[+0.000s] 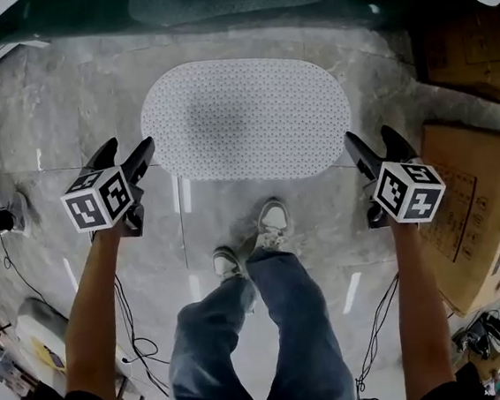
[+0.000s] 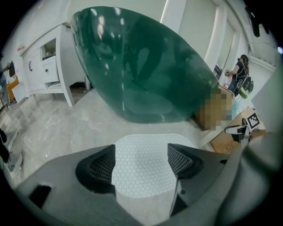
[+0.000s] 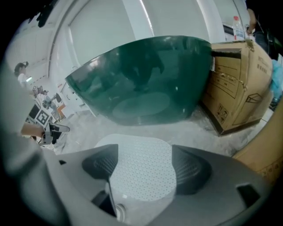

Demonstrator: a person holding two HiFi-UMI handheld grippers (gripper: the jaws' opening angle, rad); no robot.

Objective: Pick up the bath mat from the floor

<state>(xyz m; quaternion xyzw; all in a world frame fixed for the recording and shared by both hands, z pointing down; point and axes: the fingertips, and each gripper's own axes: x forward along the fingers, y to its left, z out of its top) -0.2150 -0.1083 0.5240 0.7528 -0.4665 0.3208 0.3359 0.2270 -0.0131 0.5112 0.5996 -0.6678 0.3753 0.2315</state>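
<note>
**Two tools poised over a bathroom mat**

Nearest the camera, the person's white shoes (image 1: 273,221) stand just short of the near edge of the white, oval, dotted bath mat (image 1: 246,120). The left tool (image 1: 129,147) and the right tool (image 1: 369,136) hang at the mat's two near corners. Each has its jaws spread wide and nothing gripped, and the mat is untouched. It lies flat on the grey marbled stone floor (image 1: 63,108), and the dark green glossy bathtub (image 2: 141,66) sits just beyond its far edge. The likely risk is that so thin and flat a mat offers little edge to bite, so the jaws may skid off. An uneven pinch could also leave one end dragging.
</note>
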